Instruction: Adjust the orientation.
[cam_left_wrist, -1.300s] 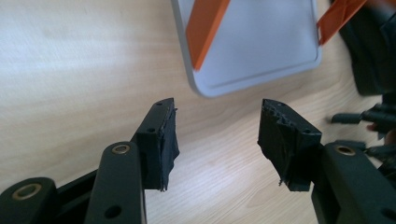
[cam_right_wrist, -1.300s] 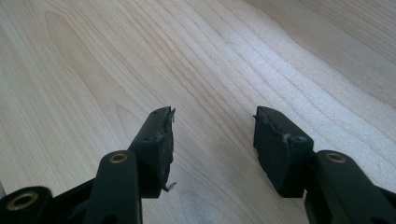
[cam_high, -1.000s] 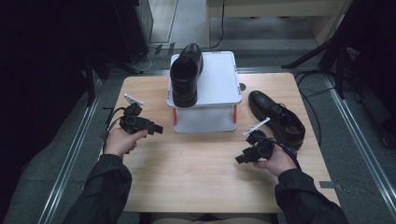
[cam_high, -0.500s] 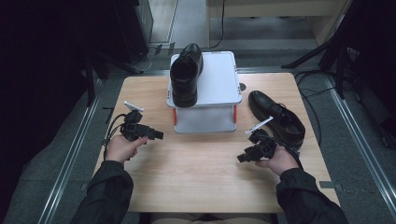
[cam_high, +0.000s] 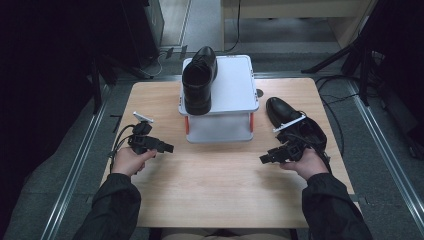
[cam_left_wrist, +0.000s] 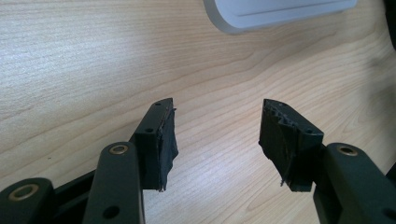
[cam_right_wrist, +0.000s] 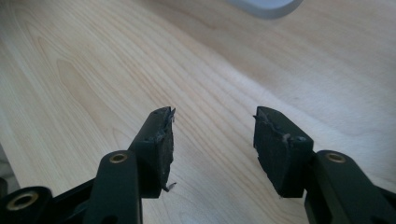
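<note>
One black leather shoe (cam_high: 199, 80) lies on top of a white two-level rack (cam_high: 235, 95) at the back middle of the wooden table, its toe hanging over the rack's front edge. A second black shoe (cam_high: 280, 111) lies on the table right of the rack, partly hidden by my right hand. My left gripper (cam_high: 169, 148) hovers over the table left of the rack, open with nothing between its jaws (cam_left_wrist: 215, 135). My right gripper (cam_high: 263, 160) is held in front of the second shoe, pointing left, open and empty (cam_right_wrist: 212, 135).
The wooden table (cam_high: 220, 195) has bare board between and in front of my hands. The rack's pale corner (cam_left_wrist: 280, 11) shows at the top of the left gripper view. Cables and a dark stand (cam_high: 355, 55) lie on the floor at the back right.
My right hand has risen a little and shifted toward the shoe on the table. My left hand has drifted slightly nearer the table's front. Both grippers stayed open.
</note>
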